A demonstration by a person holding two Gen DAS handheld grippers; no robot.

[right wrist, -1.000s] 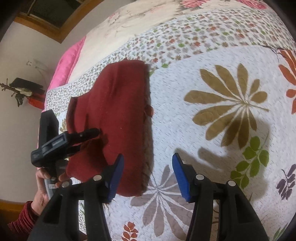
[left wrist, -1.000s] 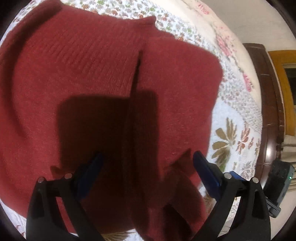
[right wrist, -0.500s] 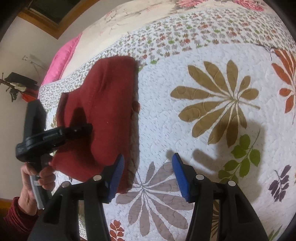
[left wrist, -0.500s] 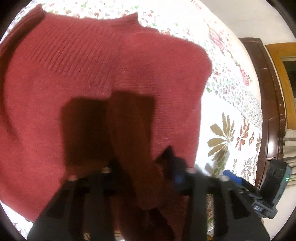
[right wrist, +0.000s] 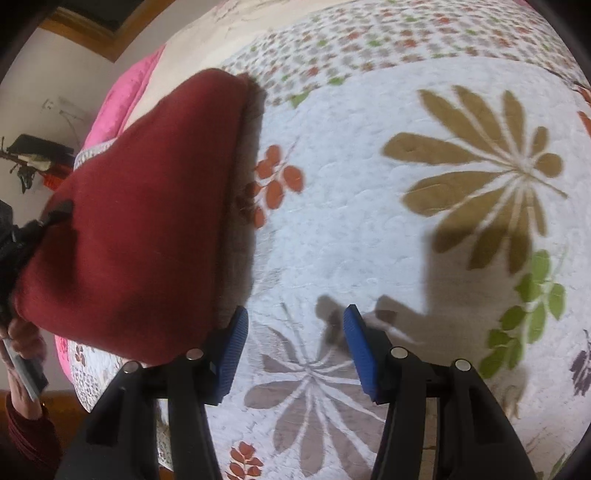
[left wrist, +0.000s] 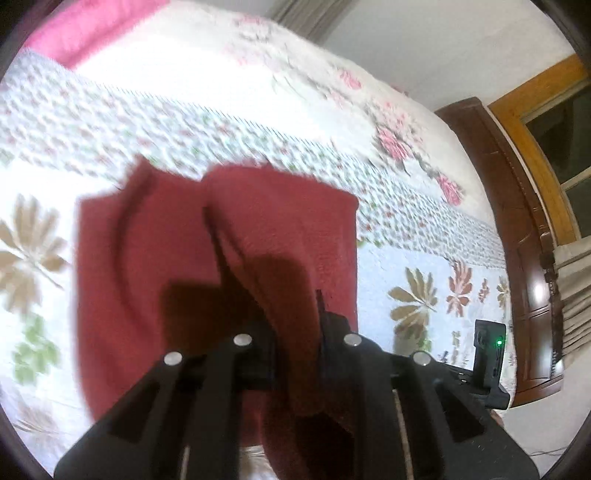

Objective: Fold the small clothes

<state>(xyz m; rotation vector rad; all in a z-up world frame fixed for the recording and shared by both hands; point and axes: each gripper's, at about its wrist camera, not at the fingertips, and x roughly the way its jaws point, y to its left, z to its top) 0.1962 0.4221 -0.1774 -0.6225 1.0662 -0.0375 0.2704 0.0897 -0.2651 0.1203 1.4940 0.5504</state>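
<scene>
A dark red knitted sweater (left wrist: pixel 221 258) lies folded on the floral quilt (left wrist: pixel 110 122). My left gripper (left wrist: pixel 295 332) is shut on a bunched edge of it near the camera, and the cloth rises from the bed towards the fingers. In the right wrist view the same sweater (right wrist: pixel 147 221) is lifted at its left side, where the left gripper's black tip (right wrist: pixel 55 214) pinches it. My right gripper (right wrist: pixel 293 350) stands open over bare quilt (right wrist: pixel 369 184) just right of the sweater, blue pads (right wrist: pixel 236 339) apart, holding nothing.
A pink pillow (left wrist: pixel 85 33) lies at the head of the bed. A dark wooden bed frame (left wrist: pixel 517 221) and a window frame (left wrist: pixel 535 110) stand at the right. A person's hand and red sleeve (right wrist: pixel 22 387) hold the left gripper's handle. The right gripper's body (left wrist: pixel 487 354) shows beyond.
My left gripper closed on the sweater's near edge and pulled back and up, lifting it. The right gripper stayed open and came closer to the sweater's right edge.
</scene>
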